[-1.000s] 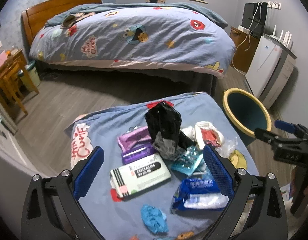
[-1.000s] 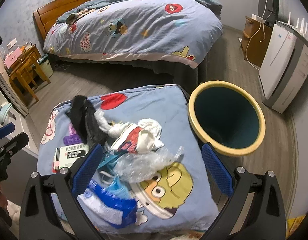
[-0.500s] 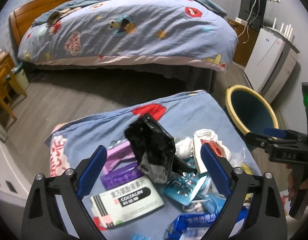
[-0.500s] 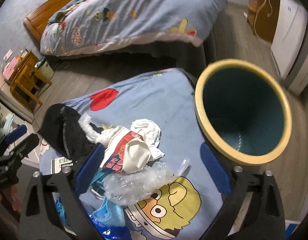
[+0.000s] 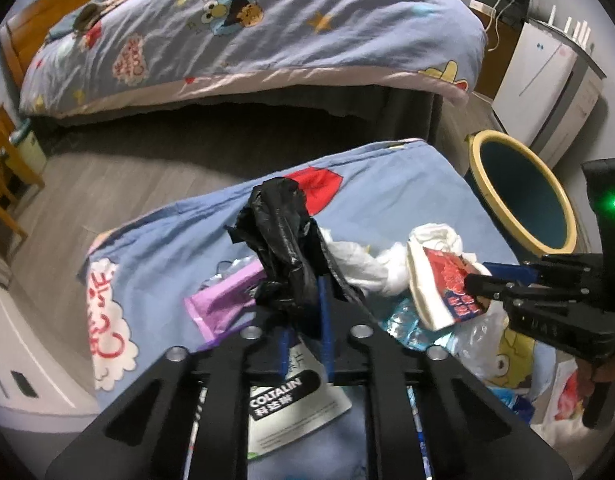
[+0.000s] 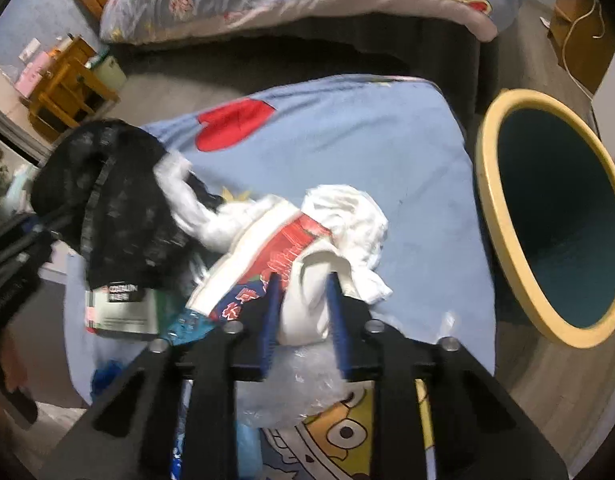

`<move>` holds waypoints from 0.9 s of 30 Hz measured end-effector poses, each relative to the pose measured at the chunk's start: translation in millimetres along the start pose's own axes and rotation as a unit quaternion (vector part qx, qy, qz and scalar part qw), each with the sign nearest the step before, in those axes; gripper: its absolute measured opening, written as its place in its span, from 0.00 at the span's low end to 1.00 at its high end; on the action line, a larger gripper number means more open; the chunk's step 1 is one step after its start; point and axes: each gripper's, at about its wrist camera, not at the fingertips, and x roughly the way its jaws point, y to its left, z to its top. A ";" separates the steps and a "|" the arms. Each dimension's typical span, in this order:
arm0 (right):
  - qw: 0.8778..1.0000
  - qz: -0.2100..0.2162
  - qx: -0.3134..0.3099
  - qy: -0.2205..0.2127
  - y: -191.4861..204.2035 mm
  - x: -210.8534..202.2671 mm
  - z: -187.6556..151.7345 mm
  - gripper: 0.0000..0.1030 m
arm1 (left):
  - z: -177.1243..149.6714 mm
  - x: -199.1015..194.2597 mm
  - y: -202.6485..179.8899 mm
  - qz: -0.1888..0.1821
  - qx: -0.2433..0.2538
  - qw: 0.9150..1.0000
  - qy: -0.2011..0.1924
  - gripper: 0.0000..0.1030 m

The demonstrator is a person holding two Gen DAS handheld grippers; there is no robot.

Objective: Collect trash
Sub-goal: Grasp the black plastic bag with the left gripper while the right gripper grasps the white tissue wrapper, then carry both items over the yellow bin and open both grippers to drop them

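Trash lies on a low table under a blue cartoon cloth. My left gripper is shut on a crumpled black plastic bag; the bag also shows at the left of the right wrist view. My right gripper is shut on a white paper wrapper with red and blue print, which also shows in the left wrist view. A yellow-rimmed bin with a teal inside stands on the floor right of the table; it also shows in the left wrist view.
A Coltalin box, a purple packet, clear plastic, white tissue and blue wrappers lie on the cloth. A bed stands behind, a white appliance at right, wooden furniture at left.
Both grippers have moved forward and down onto the pile and shut: the left on the black bag, the right on the white printed wrapper.
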 end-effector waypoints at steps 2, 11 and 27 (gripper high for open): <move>1.000 -0.007 0.003 -0.012 -2.0 -9.5 1.4 0.16 | 0.5 -4.9 1.5 0.007 0.002 1.000 -0.006 0.06; 0.997 0.004 0.021 -0.072 -14.7 -54.8 15.2 0.15 | 19.0 -67.6 8.2 0.051 0.006 0.994 -0.092 0.06; 0.968 -0.092 0.165 -0.163 -178.6 -117.2 29.0 0.15 | 95.4 -52.9 -121.0 -0.107 0.062 0.986 -0.109 0.06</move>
